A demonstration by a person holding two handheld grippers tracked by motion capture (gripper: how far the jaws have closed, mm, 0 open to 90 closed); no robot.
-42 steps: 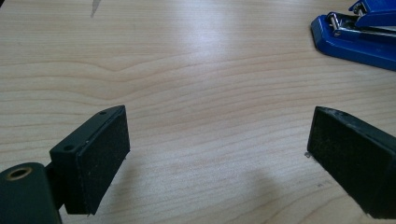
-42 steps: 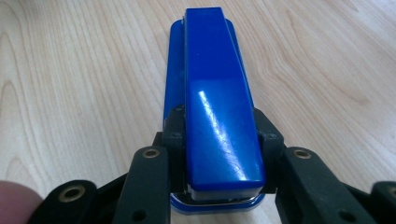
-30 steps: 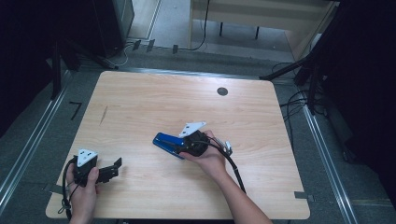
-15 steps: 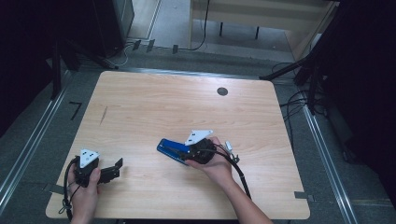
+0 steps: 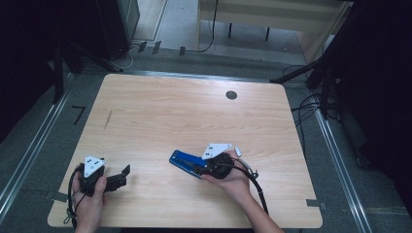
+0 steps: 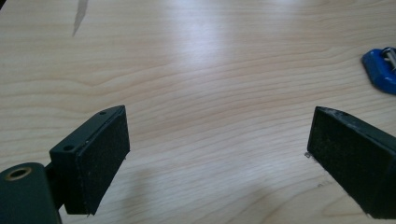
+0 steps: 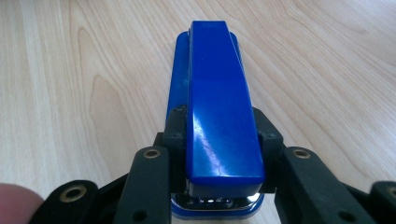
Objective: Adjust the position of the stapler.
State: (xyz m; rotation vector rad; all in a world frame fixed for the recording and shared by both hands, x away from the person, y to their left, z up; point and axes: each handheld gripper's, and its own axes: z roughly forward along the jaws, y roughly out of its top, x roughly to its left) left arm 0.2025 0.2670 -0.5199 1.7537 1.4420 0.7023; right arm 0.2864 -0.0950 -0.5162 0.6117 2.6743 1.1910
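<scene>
A blue stapler (image 5: pixel 183 160) lies low over the near middle of the wooden table (image 5: pixel 184 116), pointing to the far left. My right gripper (image 5: pixel 199 167) is shut on it. In the right gripper view the black fingers (image 7: pixel 175 126) press both sides of the stapler (image 7: pixel 219 93) at its rear half, so my right gripper (image 7: pixel 222 128) clamps it near the hinge end. Near the table's front left corner, my left gripper (image 5: pixel 124 174) is held open. Bare wood lies between the wide-apart jaws of my left gripper (image 6: pixel 217 154), and one end of the stapler (image 6: pixel 379 70) shows at the right edge.
A round dark grommet (image 5: pixel 231 95) sits in the tabletop at the far right. A thin dark streak (image 5: pixel 107 120) marks the left side of the wood. Metal rails (image 5: pixel 29 150) run along both sides of the table, and cables (image 5: pixel 311 109) lie on the floor.
My right gripper has drawn the stapler slightly toward the near edge and to the right. The left gripper has stayed in place, open.
</scene>
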